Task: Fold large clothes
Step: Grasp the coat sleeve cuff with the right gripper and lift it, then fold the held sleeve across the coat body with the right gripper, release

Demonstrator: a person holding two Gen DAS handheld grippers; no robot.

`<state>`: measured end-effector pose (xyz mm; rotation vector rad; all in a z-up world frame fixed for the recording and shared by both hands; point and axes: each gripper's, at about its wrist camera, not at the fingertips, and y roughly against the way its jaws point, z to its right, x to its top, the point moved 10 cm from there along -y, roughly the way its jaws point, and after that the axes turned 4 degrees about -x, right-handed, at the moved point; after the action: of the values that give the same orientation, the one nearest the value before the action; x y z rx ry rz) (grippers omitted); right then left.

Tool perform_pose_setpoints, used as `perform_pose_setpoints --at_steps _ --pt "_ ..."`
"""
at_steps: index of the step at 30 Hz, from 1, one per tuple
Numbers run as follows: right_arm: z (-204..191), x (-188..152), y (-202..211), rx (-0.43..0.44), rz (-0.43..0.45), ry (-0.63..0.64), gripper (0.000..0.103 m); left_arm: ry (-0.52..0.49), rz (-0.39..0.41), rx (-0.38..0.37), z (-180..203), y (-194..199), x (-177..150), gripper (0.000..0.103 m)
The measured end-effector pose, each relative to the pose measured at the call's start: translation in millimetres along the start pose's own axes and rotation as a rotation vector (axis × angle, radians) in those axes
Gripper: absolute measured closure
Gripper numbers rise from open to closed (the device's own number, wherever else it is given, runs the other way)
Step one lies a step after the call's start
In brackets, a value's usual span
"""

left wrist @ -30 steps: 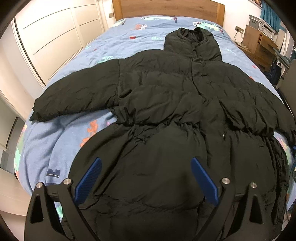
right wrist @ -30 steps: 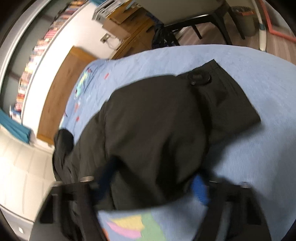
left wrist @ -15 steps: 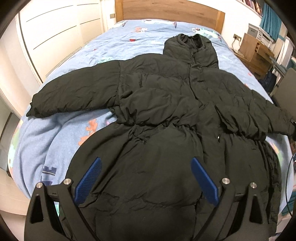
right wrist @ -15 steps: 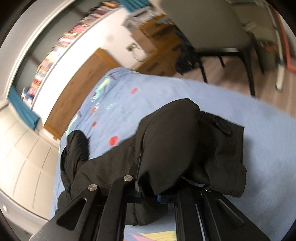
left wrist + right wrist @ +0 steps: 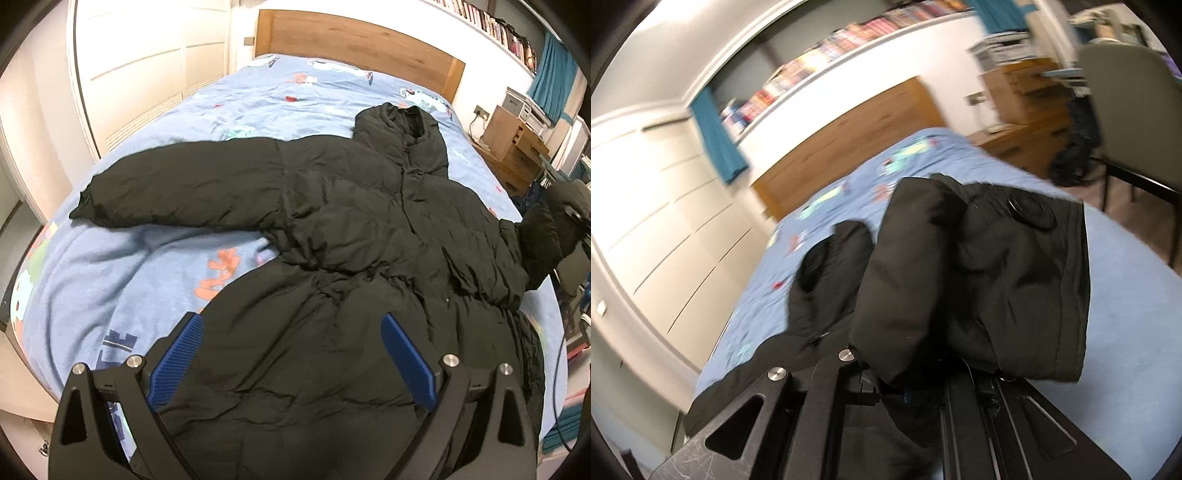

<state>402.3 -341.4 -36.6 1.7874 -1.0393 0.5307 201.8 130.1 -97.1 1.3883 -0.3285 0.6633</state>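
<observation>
A large black hooded puffer jacket [image 5: 351,229] lies spread face up on the blue patterned bed cover [image 5: 129,258]. Its left sleeve [image 5: 177,188] stretches out flat. My left gripper [image 5: 291,354] is open and empty above the jacket's lower hem. My right gripper [image 5: 916,387] is shut on the cuff end of the right sleeve [image 5: 979,280] and holds it lifted off the bed. The raised sleeve also shows in the left wrist view [image 5: 546,229] at the far right edge.
A wooden headboard [image 5: 362,55] stands at the far end of the bed. White wardrobe doors [image 5: 140,62] line the left side. A wooden nightstand [image 5: 517,144] and a grey chair [image 5: 1137,110] stand to the right of the bed.
My right gripper shut on the right sleeve's cuff and lifted it off the bed, swinging upward. My left gripper stayed open and shifted a little over the hem.
</observation>
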Motion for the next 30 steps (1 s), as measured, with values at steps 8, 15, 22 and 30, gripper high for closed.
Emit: perform_pose_setpoints --at_steps 8,15,22,30 --pt "-105 -67 -51 0.071 -0.138 0.159 0.095 0.094 -0.008 -0.022 -44 -2 -8 0.005" --pt "-160 -133 -96 0.066 -0.263 0.25 0.094 0.142 -0.008 -0.036 -69 -3 -11 0.005" --pt "-163 -204 -123 -0.022 -0.409 0.299 0.079 0.156 -0.01 -0.034 -81 5 -9 0.005" --pt "-187 -216 -94 0.055 -0.456 0.347 0.045 0.13 0.063 -0.04 -75 39 6 0.005"
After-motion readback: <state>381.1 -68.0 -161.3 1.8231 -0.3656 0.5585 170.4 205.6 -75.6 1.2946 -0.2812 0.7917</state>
